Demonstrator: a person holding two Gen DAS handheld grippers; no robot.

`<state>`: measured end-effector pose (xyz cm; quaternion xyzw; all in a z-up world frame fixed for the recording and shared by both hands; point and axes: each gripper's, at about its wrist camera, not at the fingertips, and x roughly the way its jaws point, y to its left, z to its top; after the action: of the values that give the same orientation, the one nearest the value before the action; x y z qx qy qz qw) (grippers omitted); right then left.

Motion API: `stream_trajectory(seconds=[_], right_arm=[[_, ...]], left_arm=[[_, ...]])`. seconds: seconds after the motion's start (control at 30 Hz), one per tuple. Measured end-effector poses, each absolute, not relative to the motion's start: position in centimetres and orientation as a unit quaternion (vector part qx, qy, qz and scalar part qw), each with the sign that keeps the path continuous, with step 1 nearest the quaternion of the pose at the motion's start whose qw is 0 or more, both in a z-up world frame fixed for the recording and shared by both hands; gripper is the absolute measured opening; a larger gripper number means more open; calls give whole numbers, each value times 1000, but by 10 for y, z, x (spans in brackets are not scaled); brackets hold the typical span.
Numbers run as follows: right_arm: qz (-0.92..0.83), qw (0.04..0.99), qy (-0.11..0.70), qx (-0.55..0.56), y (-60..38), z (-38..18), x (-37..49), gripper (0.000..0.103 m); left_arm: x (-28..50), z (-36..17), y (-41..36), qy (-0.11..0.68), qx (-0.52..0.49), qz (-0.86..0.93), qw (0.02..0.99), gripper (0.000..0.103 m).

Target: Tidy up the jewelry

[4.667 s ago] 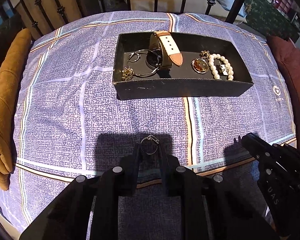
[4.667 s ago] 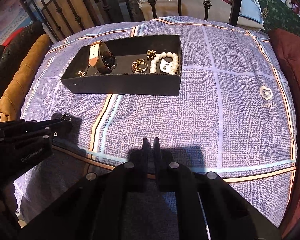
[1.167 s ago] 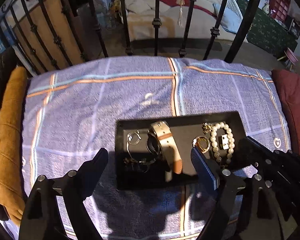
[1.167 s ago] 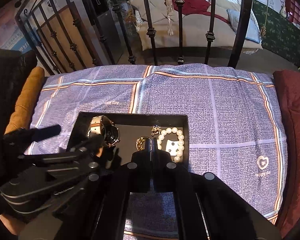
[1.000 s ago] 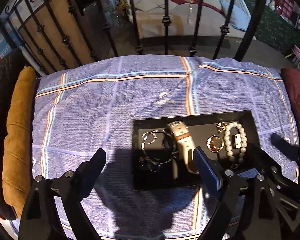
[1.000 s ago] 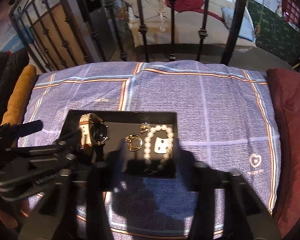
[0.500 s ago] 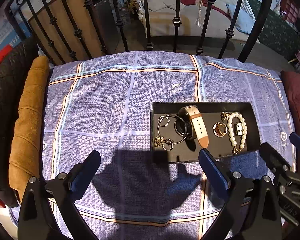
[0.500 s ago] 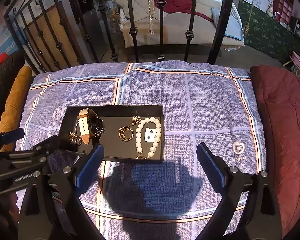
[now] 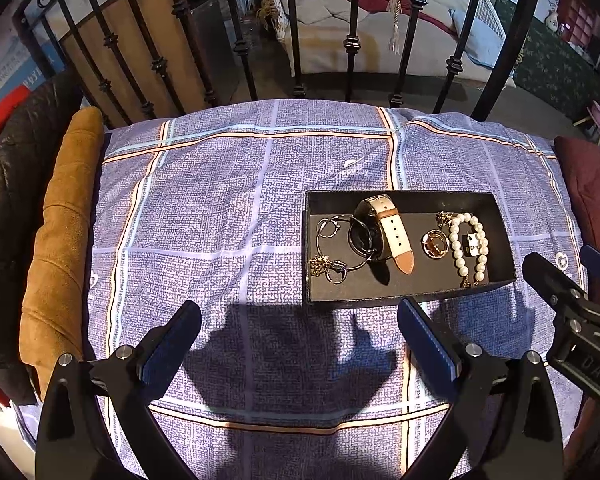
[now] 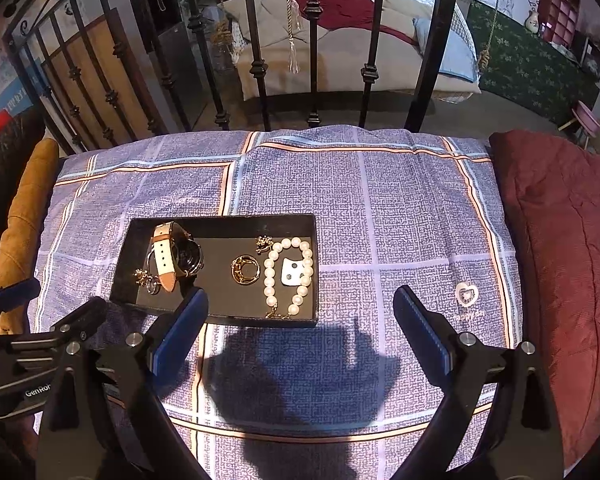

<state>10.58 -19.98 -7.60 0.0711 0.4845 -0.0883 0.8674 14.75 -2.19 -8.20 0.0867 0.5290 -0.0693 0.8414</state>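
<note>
Looks about finished: watch point(image 9: 384, 228), pearl bracelet point(image 9: 469, 245) and rings all lie in the black tray point(image 9: 404, 300), both grippers point(image 9: 300, 344) point(image 10: 300, 328) spread wide, empty, nothing left on the blanket point(image 9: 220, 200).

Place: a home, I'd say
Before me: plaid cushion point(image 10: 400, 208), wrought-iron railing point(image 10: 312, 40)
Beyond: swing bed with pillows point(image 10: 340, 12)

"GenRo" on left tool point(image 10: 36, 393)
</note>
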Motion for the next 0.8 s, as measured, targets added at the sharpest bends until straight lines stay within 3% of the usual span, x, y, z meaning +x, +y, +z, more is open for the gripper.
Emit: stream_trajectory(seconds=[0.8], right_arm=[[-97, 864, 490, 63, -208, -66, 92, 92]], left_arm=[[134, -78, -33, 533, 84, -81, 838, 96]])
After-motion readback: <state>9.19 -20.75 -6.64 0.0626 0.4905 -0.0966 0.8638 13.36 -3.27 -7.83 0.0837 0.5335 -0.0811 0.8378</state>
